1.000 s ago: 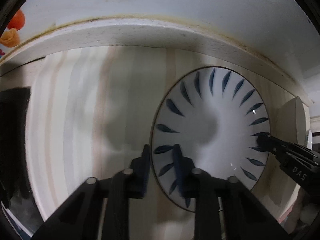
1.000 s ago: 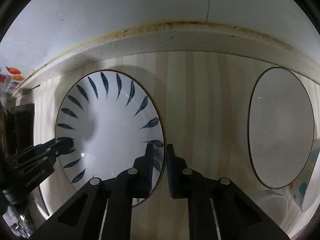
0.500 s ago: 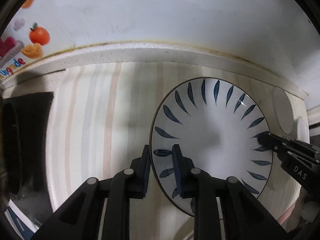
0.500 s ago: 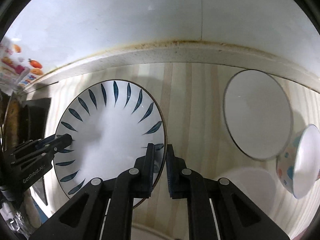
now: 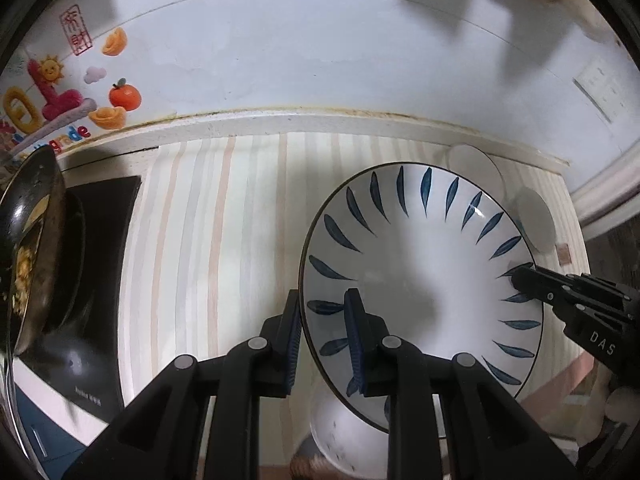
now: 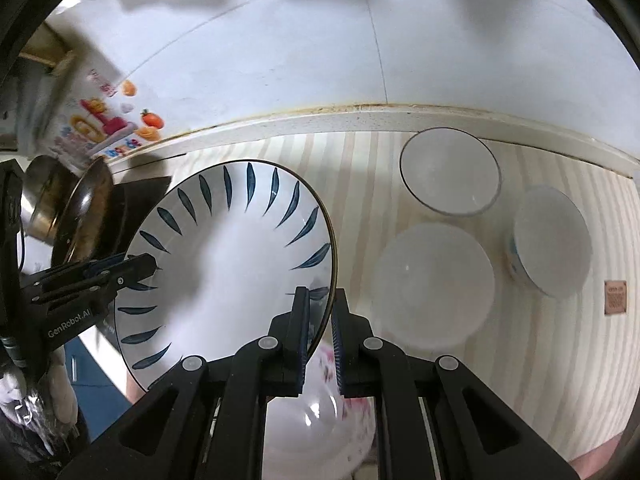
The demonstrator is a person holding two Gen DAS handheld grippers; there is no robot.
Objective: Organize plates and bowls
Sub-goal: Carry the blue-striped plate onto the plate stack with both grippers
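Both black grippers pinch opposite rims of a large white plate with blue leaf strokes (image 5: pixel 420 264): the left gripper (image 5: pixel 326 340) its left edge, the right gripper (image 6: pixel 320 328) its right. The plate hangs above a striped counter (image 6: pixel 540 340), partly hiding a floral-patterned bowl (image 6: pixel 320 420) underneath. Three white bowls (image 6: pixel 450 172) sit to the right.

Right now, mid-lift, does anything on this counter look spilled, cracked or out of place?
Nothing broken or spilled. The leaf-pattern plate is held at opposite rims by the left gripper and right gripper. One oddity: a pan with food residue leans tilted at the cooktop.
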